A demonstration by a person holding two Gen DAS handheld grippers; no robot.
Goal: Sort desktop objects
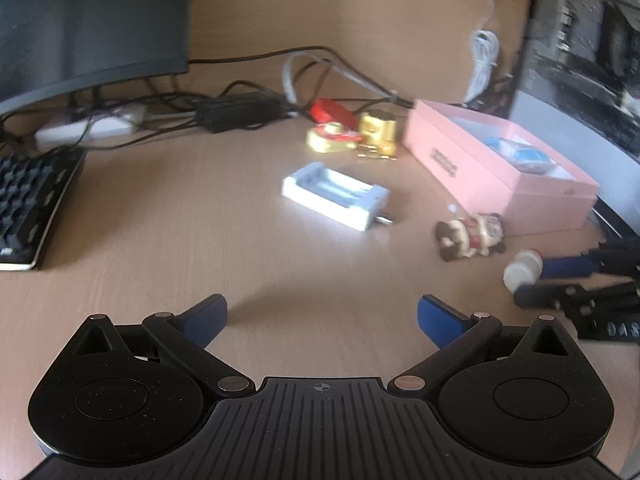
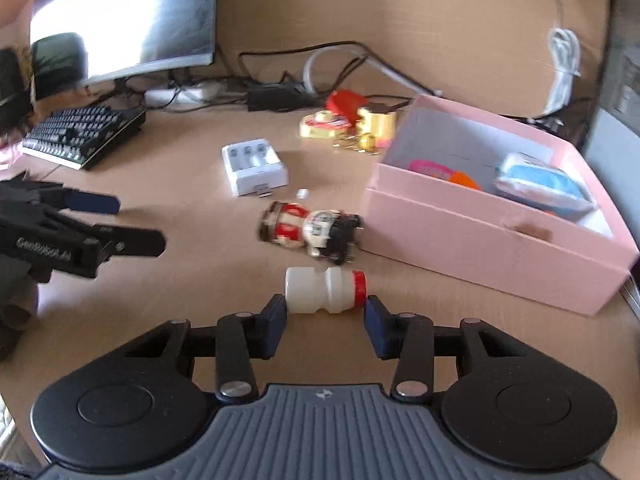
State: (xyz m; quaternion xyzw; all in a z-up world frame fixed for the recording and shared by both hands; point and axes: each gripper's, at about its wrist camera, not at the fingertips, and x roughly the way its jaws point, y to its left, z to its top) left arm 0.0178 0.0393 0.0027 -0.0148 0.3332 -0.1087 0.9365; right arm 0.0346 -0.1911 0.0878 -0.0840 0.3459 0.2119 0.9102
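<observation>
My right gripper (image 2: 325,312) is shut on a small white bottle with a red cap (image 2: 325,289), held sideways end to end between the blue pads; it also shows in the left wrist view (image 1: 522,270). A toy figure (image 2: 312,230) lies on the desk just beyond it, next to the pink box (image 2: 480,240). The box holds a blue-white packet (image 2: 540,184) and pink and orange items. My left gripper (image 1: 322,318) is open and empty above bare desk. A white battery charger (image 1: 335,196) lies ahead of it.
Gold and red trinkets (image 1: 356,134) sit near the back by the box. A keyboard (image 2: 84,134), monitor (image 2: 124,16), power strip (image 1: 90,128) and tangled cables (image 1: 248,108) fill the back left. A second monitor (image 1: 584,44) stands at the right.
</observation>
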